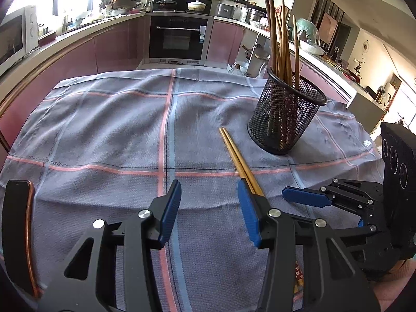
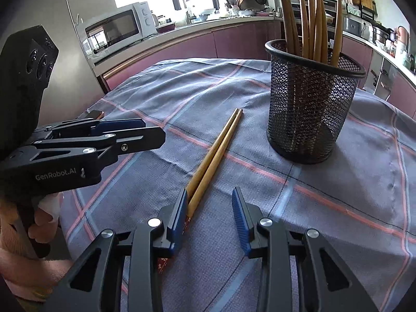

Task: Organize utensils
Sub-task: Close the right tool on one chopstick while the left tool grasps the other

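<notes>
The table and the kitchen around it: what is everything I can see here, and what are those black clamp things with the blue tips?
Chopsticks: two, light wood, flat on the cloth side by side, near the cup.
Mesh cup: one, black, upright on the cloth, holding a bunch of brown chopsticks I cannot count exactly.
Cloth: one, grey-blue with pink and blue stripes, covering the table.
Phone: one, dark with a copper edge, at the cloth's left edge.
Microwave: one, white, on the counter.
Oven: one, black, built into the pink cabinets.
Left gripper: black, blue pads, open above bare cloth.
Right gripper: black, blue pads, open around the lying chopsticks' near ends.
</notes>
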`<state>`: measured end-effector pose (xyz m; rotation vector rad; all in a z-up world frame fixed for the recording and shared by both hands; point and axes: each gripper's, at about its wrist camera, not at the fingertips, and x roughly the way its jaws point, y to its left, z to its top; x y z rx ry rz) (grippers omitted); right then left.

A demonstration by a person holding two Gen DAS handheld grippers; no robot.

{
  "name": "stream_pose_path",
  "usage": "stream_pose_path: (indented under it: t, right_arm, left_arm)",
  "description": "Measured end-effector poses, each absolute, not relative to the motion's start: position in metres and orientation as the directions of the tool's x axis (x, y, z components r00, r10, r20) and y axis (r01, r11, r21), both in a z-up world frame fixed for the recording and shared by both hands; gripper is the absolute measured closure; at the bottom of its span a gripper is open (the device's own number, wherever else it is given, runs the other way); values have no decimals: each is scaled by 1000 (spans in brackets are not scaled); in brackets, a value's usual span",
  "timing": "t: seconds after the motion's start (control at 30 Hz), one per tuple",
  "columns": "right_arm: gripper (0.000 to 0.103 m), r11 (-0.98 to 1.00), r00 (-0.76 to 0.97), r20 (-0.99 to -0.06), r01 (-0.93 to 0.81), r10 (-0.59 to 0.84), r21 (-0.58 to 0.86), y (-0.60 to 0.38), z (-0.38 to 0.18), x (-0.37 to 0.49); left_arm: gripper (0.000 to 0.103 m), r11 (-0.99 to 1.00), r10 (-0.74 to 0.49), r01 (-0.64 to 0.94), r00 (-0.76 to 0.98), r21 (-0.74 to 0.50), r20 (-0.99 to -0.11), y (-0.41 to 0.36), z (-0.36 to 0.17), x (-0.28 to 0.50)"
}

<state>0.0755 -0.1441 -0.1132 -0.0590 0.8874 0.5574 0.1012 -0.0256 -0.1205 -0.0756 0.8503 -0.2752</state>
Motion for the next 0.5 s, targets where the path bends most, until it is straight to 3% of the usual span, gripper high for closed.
stream_pose_path:
  t: [0.5]
  right_arm:
    - [75, 869, 504, -733, -428, 456, 247, -172, -108, 81]
  left_arm:
    - [56, 922, -339, 358, 556, -149, -759, -66, -135, 96]
